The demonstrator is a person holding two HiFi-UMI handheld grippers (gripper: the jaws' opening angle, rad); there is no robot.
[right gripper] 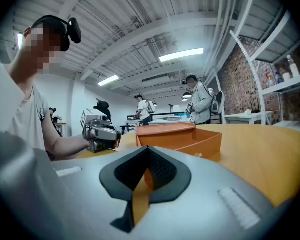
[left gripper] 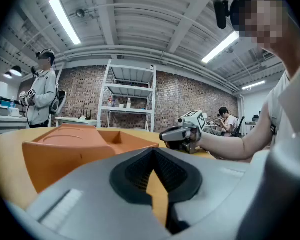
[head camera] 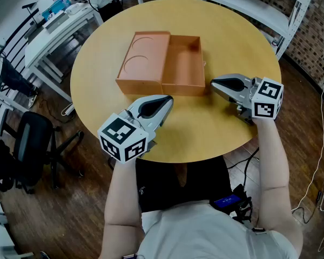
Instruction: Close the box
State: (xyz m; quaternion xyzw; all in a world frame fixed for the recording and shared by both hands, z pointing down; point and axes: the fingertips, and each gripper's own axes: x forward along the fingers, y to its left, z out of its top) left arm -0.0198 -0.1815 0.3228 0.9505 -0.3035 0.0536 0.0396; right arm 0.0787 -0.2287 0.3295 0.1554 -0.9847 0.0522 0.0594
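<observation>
Lying wide open in the middle of a round wooden table (head camera: 227,36), an orange box (head camera: 163,53) waits to be closed as a person brings two hand-held grippers up to it. The lid (head camera: 142,58), its upturned face marked with two circular outlines, is folded out to the left of the empty tray (head camera: 184,65), and the two halves meet along a centre hinge line. The left gripper (head camera: 166,98) sits just short of the box's near wall, roughly below that hinge line. Its jaws are pressed together with nothing between them. The right gripper (head camera: 214,82) lies just off the box's near right corner with its tip aimed at that corner, and its jaws are likewise drawn tight and empty. Neither tool touches the box.

By its look the box is stiff board, light for its bulk and smooth-sided. It would likely skate across the polished tabletop under a sideways shove rather than fold. The best place to take hold appears to be the lid's outer left edge, farthest from the hinge, where a jaw tip slipped underneath or a pinch on the thin wall would give the most leverage for swinging the lid over the tray. The tray's right wall looks like the natural spot for the other gripper to brace. The walls seem thin enough to dent under a hard squeeze.
</observation>
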